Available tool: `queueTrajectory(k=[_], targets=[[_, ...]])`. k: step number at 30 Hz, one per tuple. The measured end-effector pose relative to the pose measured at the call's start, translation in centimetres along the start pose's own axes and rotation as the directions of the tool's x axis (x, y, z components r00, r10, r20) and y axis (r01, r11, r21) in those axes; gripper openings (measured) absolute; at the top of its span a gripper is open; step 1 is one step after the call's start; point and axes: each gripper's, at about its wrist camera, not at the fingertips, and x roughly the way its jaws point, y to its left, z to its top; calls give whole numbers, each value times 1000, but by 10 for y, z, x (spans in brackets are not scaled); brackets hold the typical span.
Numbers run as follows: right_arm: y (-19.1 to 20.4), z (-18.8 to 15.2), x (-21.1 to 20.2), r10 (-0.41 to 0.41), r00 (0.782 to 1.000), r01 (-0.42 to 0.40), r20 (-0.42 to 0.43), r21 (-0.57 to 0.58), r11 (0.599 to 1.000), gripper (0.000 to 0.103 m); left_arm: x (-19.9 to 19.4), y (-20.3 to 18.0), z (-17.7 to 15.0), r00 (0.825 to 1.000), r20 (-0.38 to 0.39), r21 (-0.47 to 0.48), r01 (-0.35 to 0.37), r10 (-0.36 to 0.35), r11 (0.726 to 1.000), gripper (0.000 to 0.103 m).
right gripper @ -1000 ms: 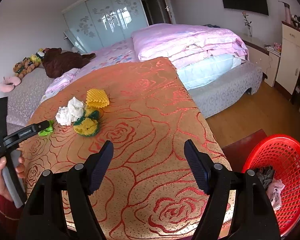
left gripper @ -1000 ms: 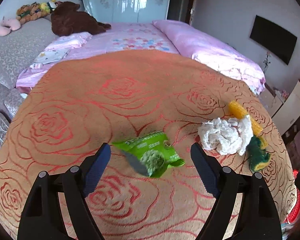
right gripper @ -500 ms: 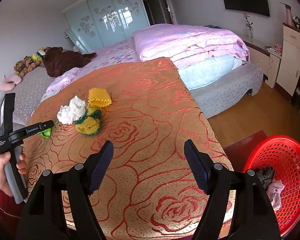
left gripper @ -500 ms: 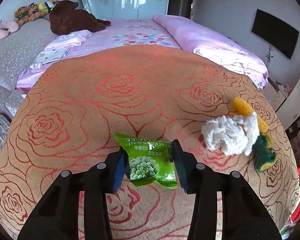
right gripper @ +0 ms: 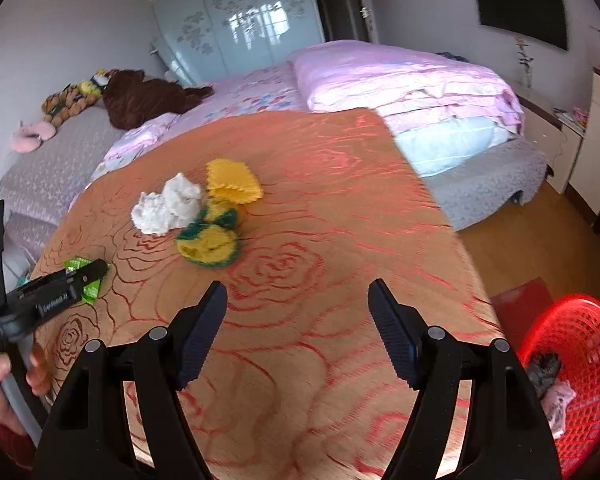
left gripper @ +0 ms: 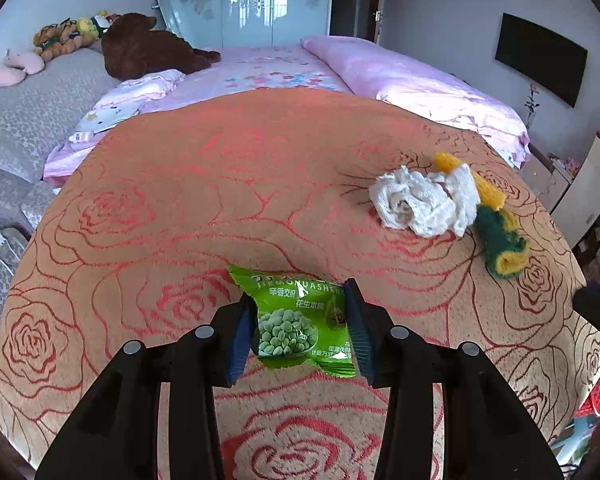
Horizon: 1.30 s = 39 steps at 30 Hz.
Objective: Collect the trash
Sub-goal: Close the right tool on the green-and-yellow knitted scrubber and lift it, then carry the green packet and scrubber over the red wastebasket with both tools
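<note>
My left gripper (left gripper: 298, 312) is shut on a green pea snack packet (left gripper: 300, 320), held between its blue pads just above the orange rose-patterned tablecloth (left gripper: 220, 200). The packet (right gripper: 85, 280) and left gripper also show at the left of the right wrist view. A crumpled white tissue (left gripper: 424, 202), a yellow cloth (left gripper: 488, 188) and a green-and-yellow scrubber (left gripper: 500, 244) lie to the right. My right gripper (right gripper: 298, 308) is open and empty above the table, nearer than the tissue (right gripper: 166, 206), yellow cloth (right gripper: 232, 182) and scrubber (right gripper: 208, 242).
A red plastic basket (right gripper: 580, 380) with some trash in it stands on the floor at the table's right. A bed with pink bedding (right gripper: 400, 80) lies behind the table. White cabinets (right gripper: 596, 140) stand by the right wall.
My left gripper closed from wide open onto the green packet and lifted it slightly. My right gripper moved a little forward and left, still open.
</note>
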Motion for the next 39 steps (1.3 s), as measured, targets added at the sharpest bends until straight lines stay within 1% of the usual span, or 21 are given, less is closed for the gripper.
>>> queueTrajectory(k=[9,12,16,17,18,19,20,21,24,29,34,39], targets=[[53,26,40,46,998,-49,-37,-97,994,71,-1,-5,-7,999,31,22,-20,19,1000,41],[65,34,54,43,998,-48,-47,-114,992,71,-1,-3,-8,999,33,16,-13,13,1000,41],[71,39,69,14,998,-21,-59,-128,992,70,-1,1,-8,999,34,8,-3,2,1000,41],[72,40,74,1,998,-10,-65,-130,991,65,-1,1,-8,999,35,7,-2,1,1000,41],[72,40,77,-6,997,-3,-75,-131,991,57,-1,1,-8,999,35,7,-1,1,1000,41],[71,39,81,-6,996,-5,-86,-126,992,53,-1,2,-8,999,35,7,-1,1,1000,41],[69,38,80,-6,996,-5,-86,-124,992,48,-1,2,-8,999,35,6,-1,1,1000,41],[68,38,79,-8,997,-3,-81,-127,992,45,-1,2,-8,999,35,6,-2,1,1000,41],[67,35,73,-3,997,-7,-71,-135,991,41,-1,2,-8,999,36,6,-2,2,1000,41],[58,26,63,22,997,-30,-70,-118,993,39,-3,2,-7,999,36,-3,4,-4,1000,41],[48,14,49,32,998,-38,-62,-107,994,38,-4,2,-6,999,38,-13,2,-1,1000,41],[42,3,35,27,999,-31,-47,-103,994,38,-6,5,-7,999,35,-37,20,-18,999,41]])
